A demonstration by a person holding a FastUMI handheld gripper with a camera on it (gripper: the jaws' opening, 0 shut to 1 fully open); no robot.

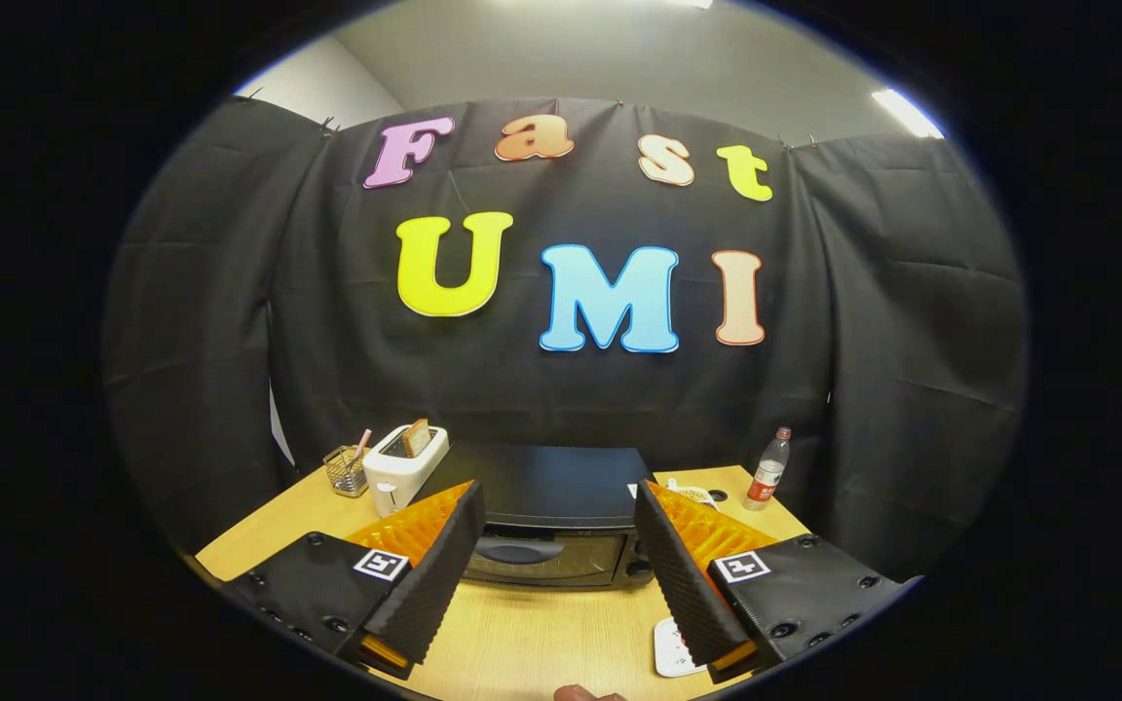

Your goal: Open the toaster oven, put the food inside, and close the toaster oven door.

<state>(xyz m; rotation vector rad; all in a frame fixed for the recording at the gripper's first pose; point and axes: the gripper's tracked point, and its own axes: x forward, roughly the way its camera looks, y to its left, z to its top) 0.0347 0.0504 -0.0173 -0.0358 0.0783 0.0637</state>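
Observation:
A black toaster oven [546,516] stands on the wooden table [532,633], straight ahead and beyond the fingers. Its glass door [546,557] is closed, with the handle across the top of the door. My gripper [556,560] is held above the table in front of the oven, open, with nothing between its fingers. A white plate [673,647] lies on the table beside the right finger, mostly hidden by it; what is on it I cannot tell.
A white pop-up toaster [403,467] with a bread slice in it stands left of the oven, next to a wire mesh holder [347,470]. A plastic bottle [767,470] stands at the back right. Another white item [692,494] lies right of the oven.

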